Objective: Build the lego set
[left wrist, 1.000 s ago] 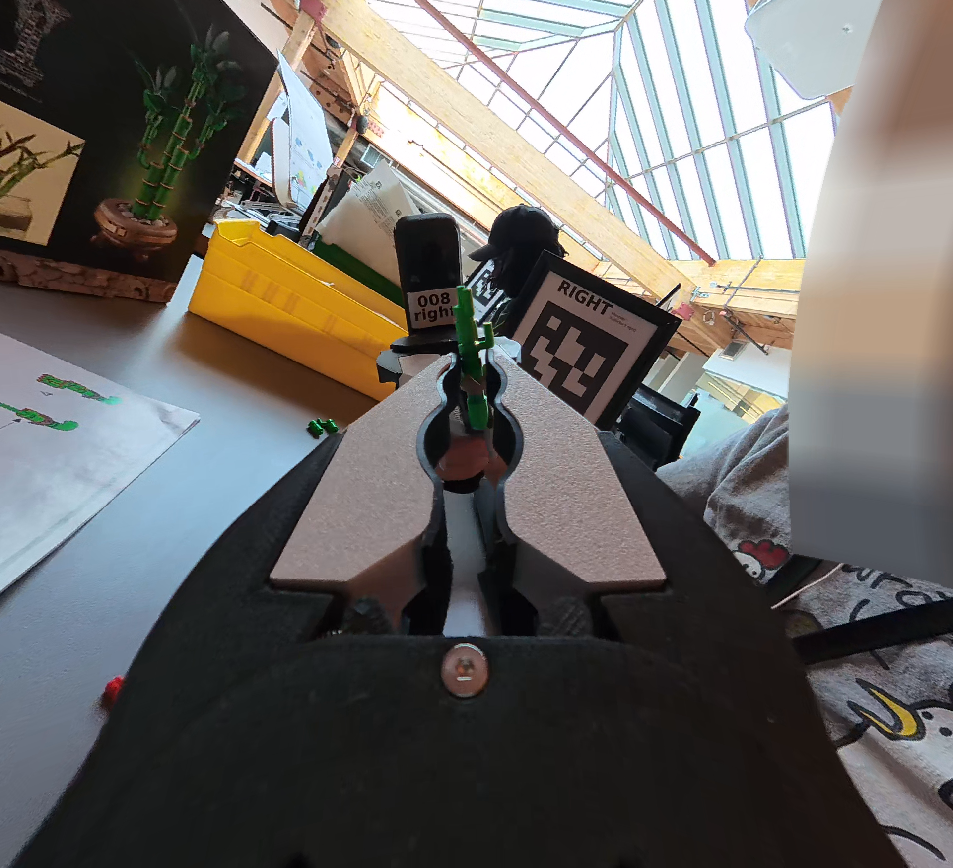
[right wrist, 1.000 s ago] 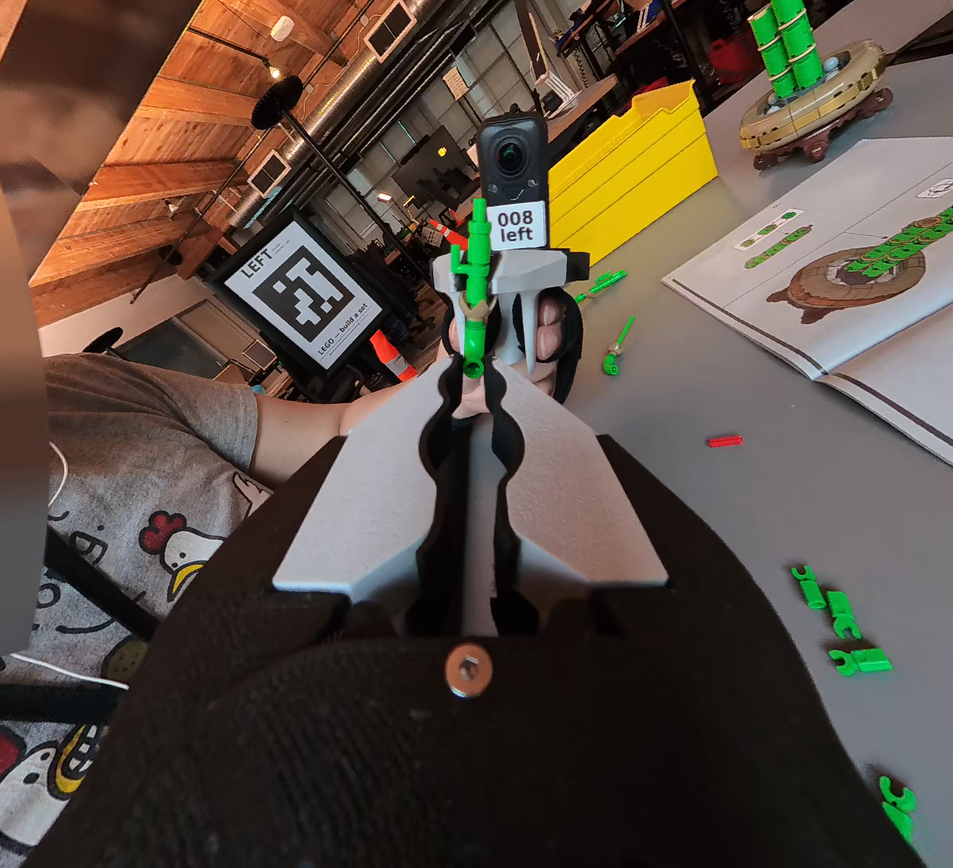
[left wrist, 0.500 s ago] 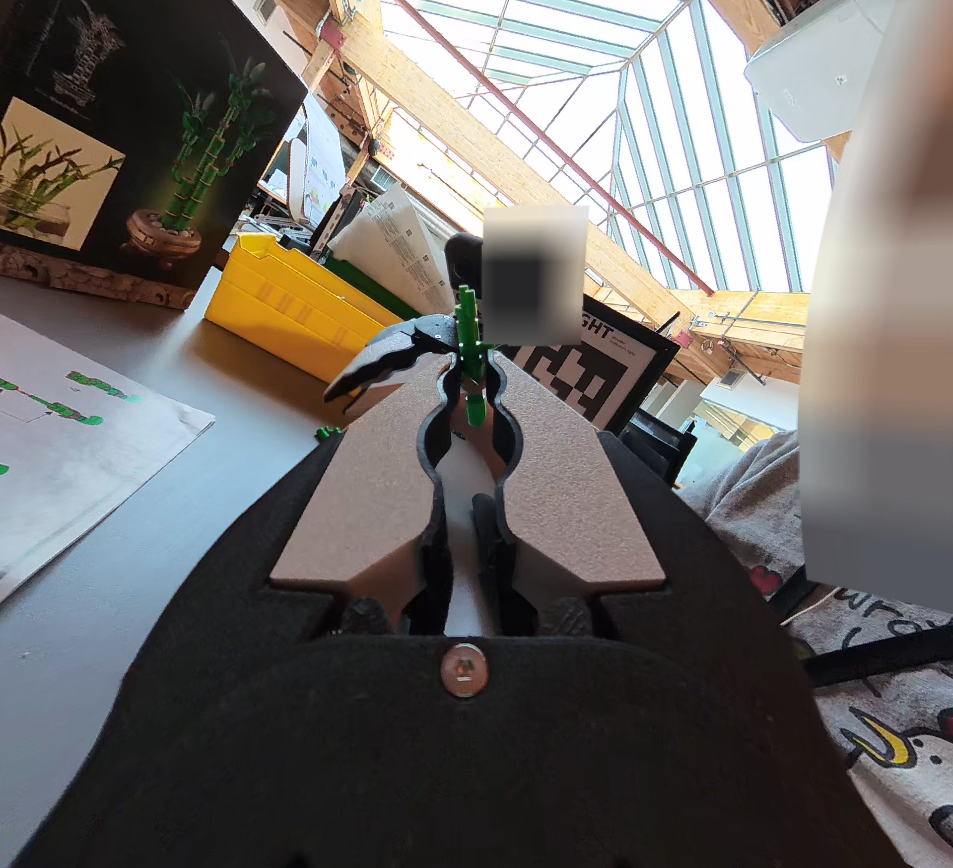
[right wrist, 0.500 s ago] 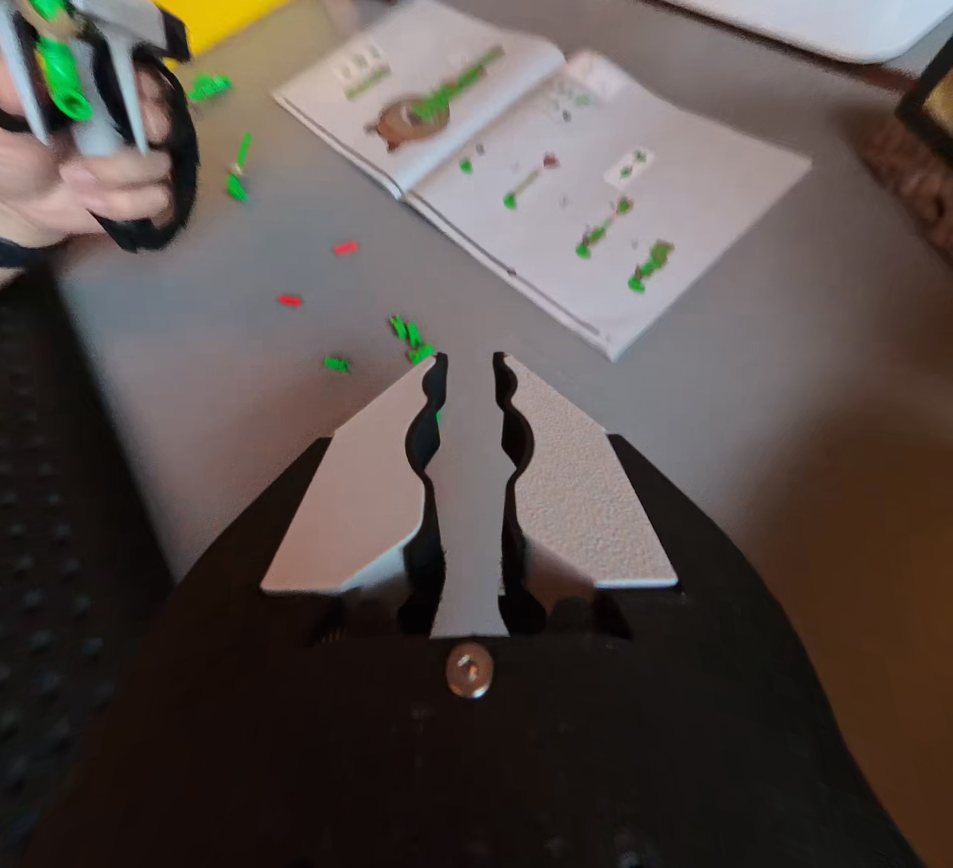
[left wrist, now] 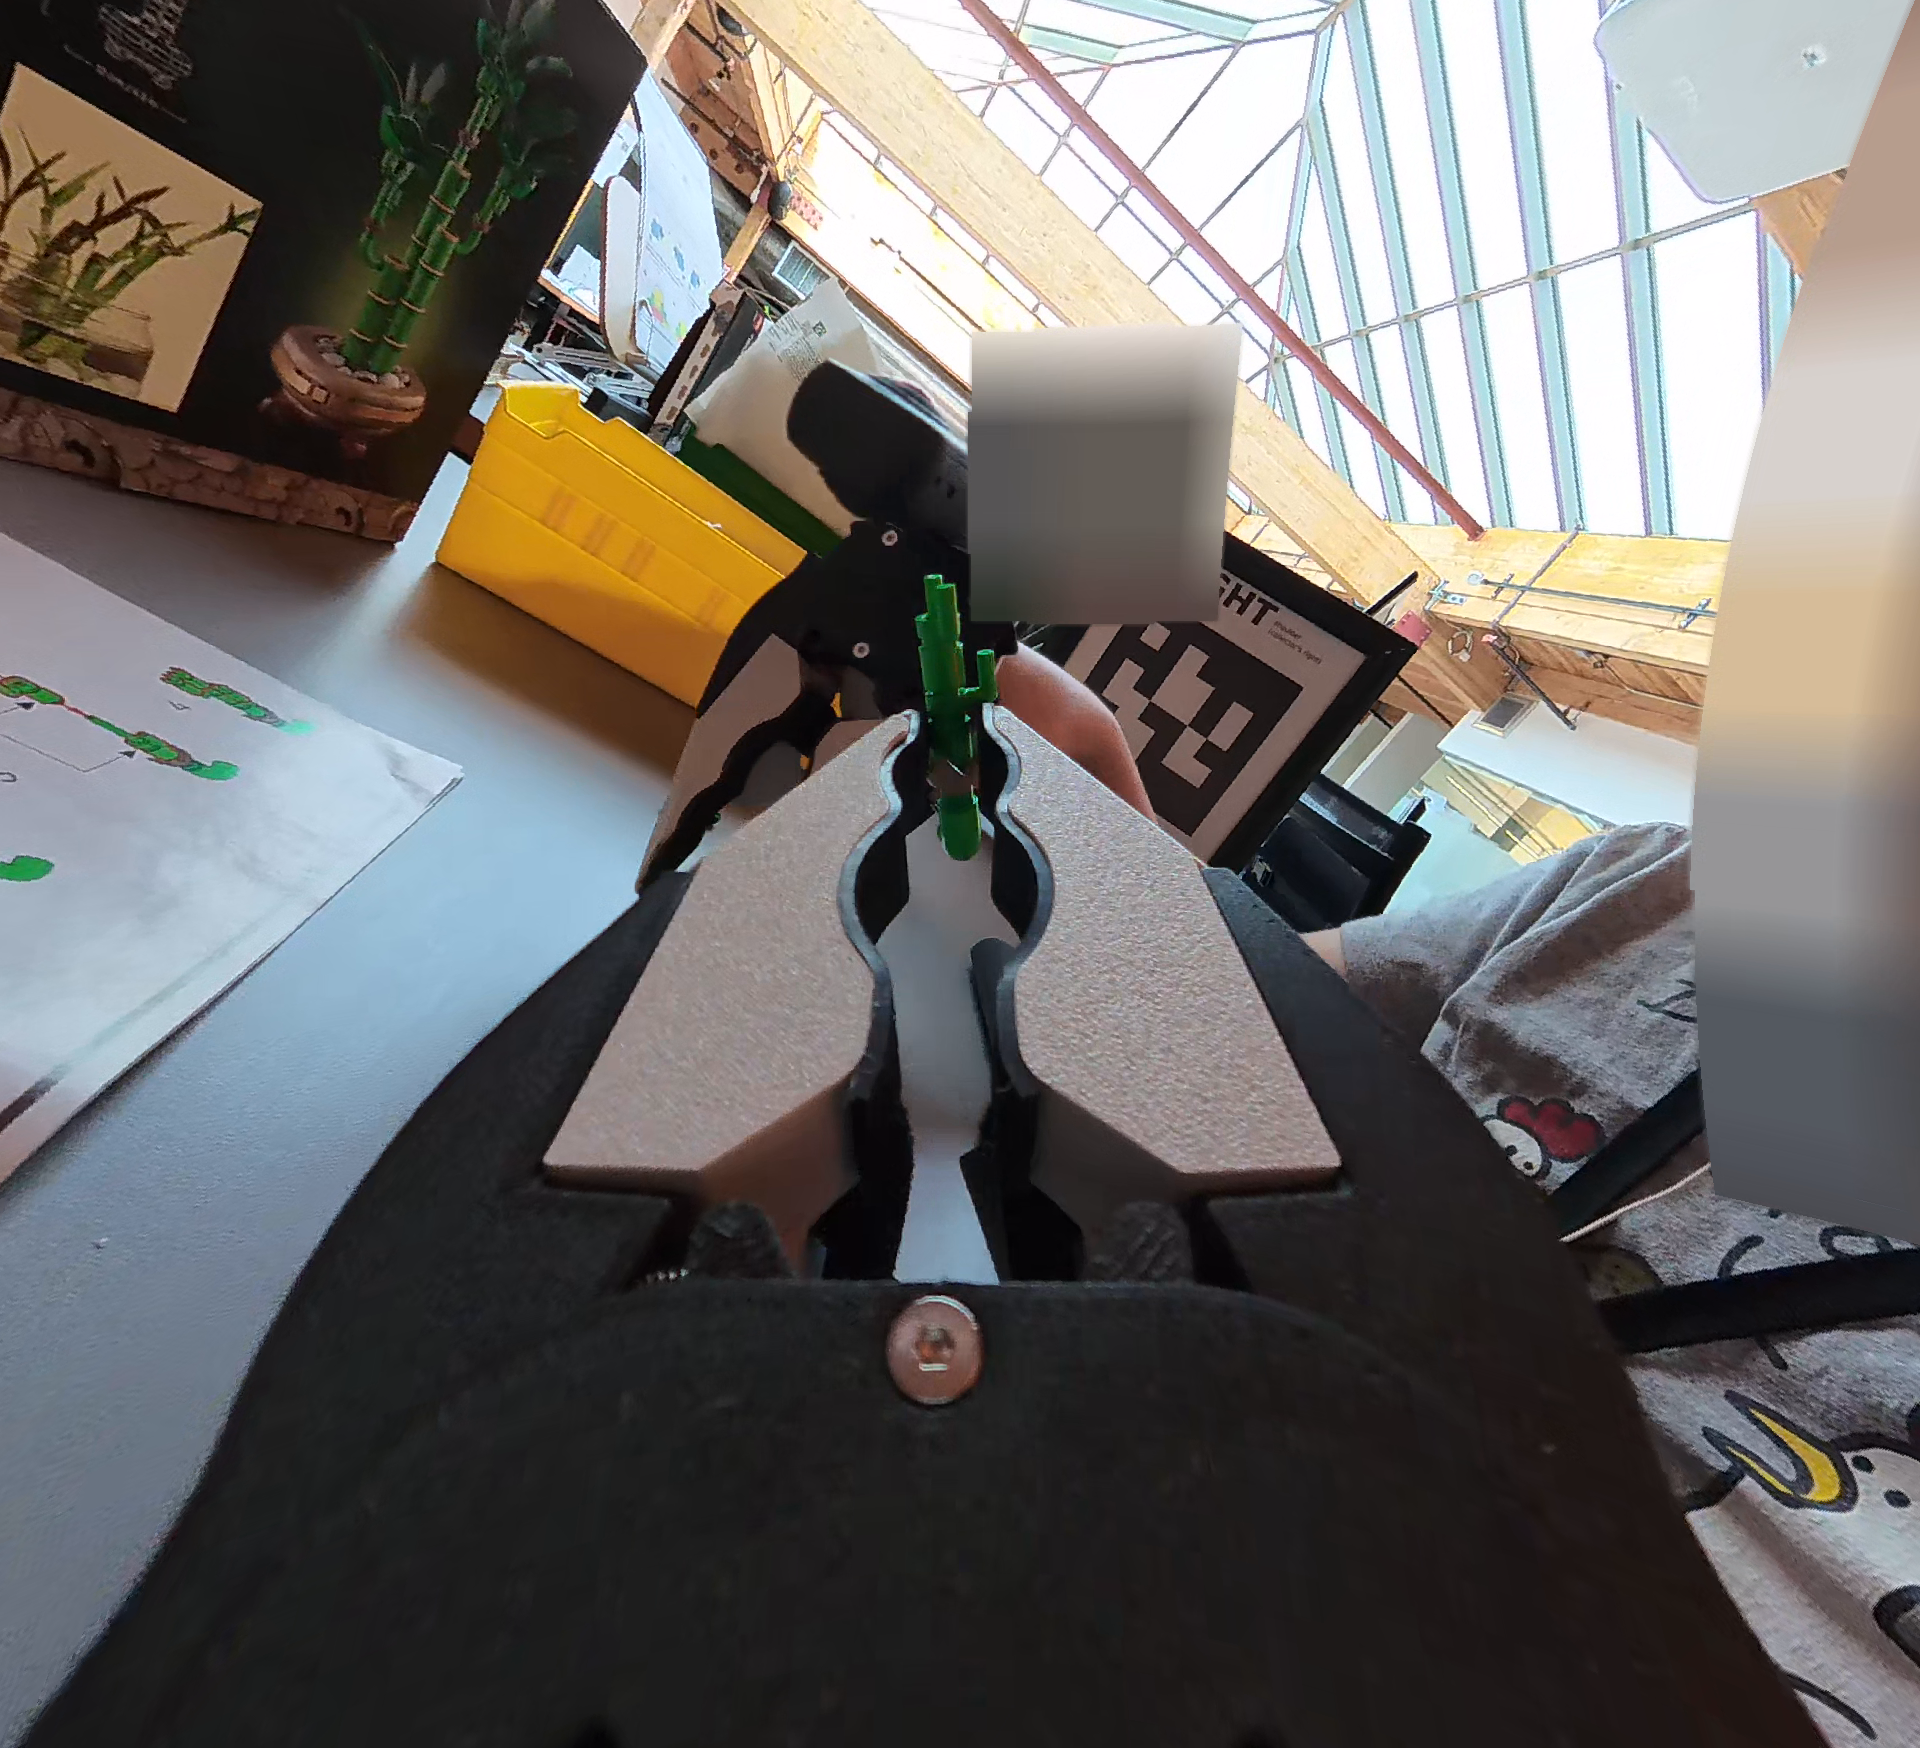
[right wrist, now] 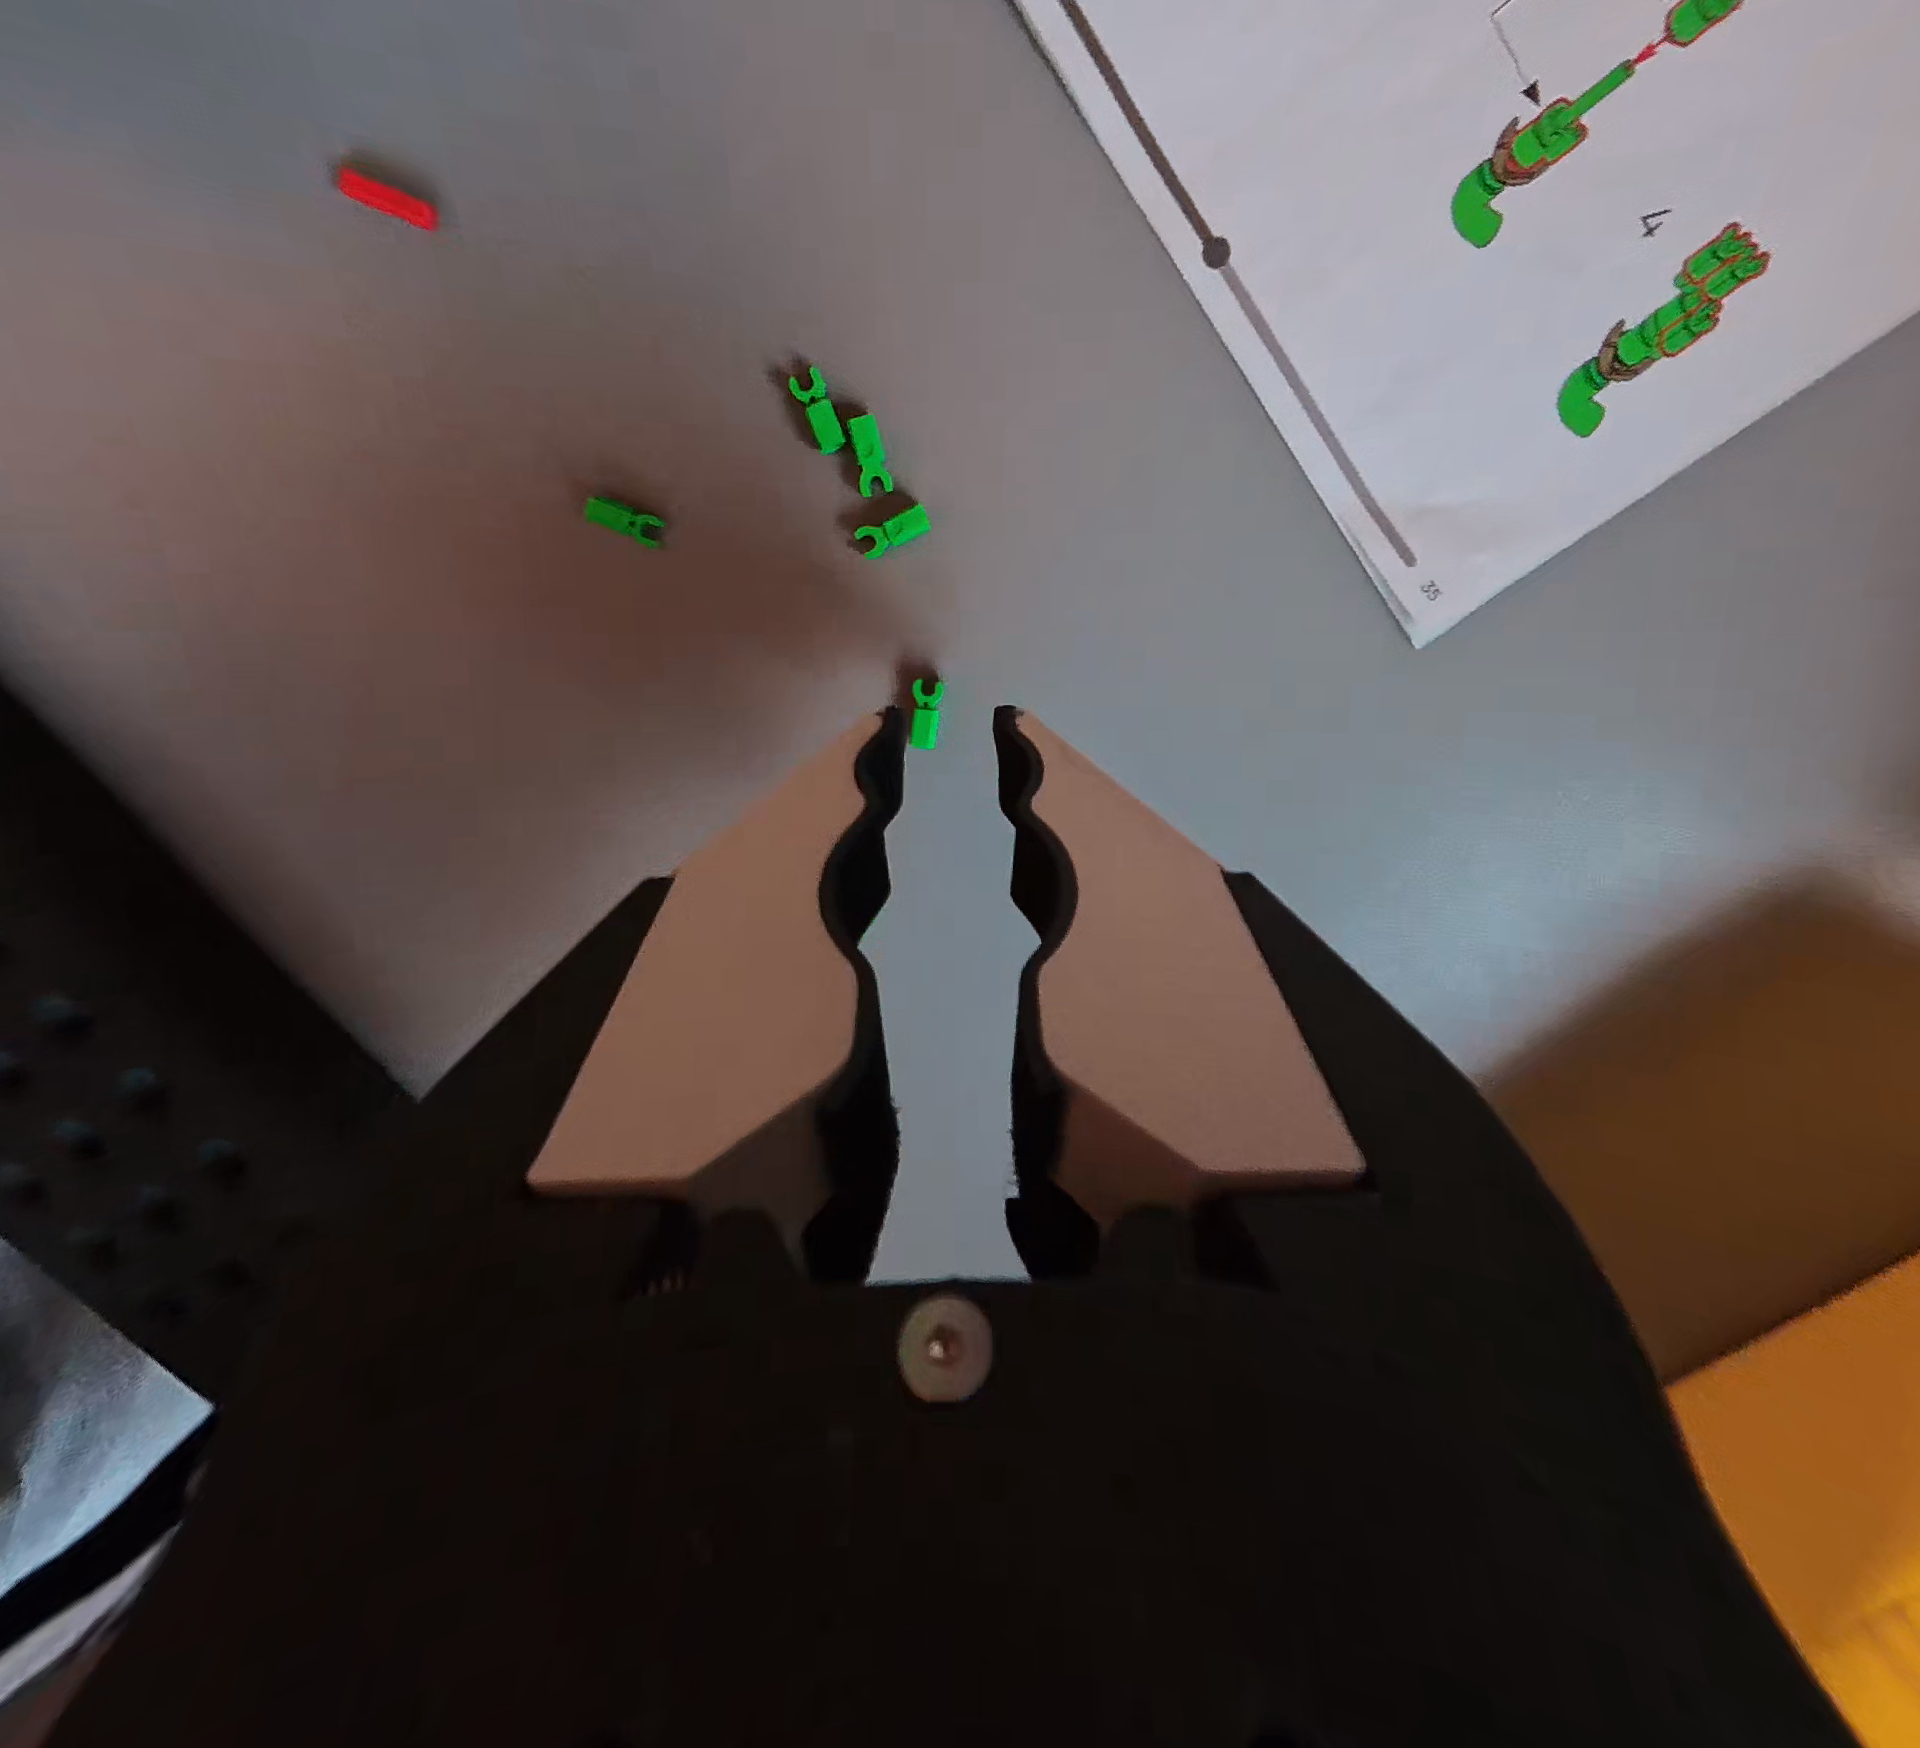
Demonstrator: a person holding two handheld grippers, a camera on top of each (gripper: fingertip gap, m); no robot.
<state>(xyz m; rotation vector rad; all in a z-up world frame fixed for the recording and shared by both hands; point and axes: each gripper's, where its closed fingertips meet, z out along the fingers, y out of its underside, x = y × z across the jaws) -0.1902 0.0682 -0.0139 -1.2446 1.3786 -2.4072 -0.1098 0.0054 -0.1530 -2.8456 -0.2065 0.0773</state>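
My left gripper (left wrist: 951, 724) is shut on a thin green bamboo stem piece (left wrist: 948, 670) that stands up from its tips, held above the grey table (left wrist: 312, 1023). My right gripper (right wrist: 948, 711) is open and points down at the table (right wrist: 312, 451). A small green clip piece (right wrist: 924, 711) lies on the table just between its fingertips, close to the left one. Three more green clips (right wrist: 857, 462) lie a little farther out, another green clip (right wrist: 623, 521) lies to their left, and two red pieces (right wrist: 387, 196) lie beyond. The right gripper's body shows behind the stem in the left wrist view (left wrist: 800, 659).
The open instruction booklet (right wrist: 1507, 140) lies at the upper right of the right wrist view and shows in the left wrist view (left wrist: 156, 815). A yellow bin (left wrist: 603, 535) and the set's box (left wrist: 260, 140) stand at the back. A person's grey shirt (left wrist: 1538, 1023) is at right. My hands' fingertips stand some 15 cm from each other.
My right gripper left the stem, opened, swung away and dropped toward the loose green clips on the table. My left gripper keeps hold of the stem and has tilted slightly.
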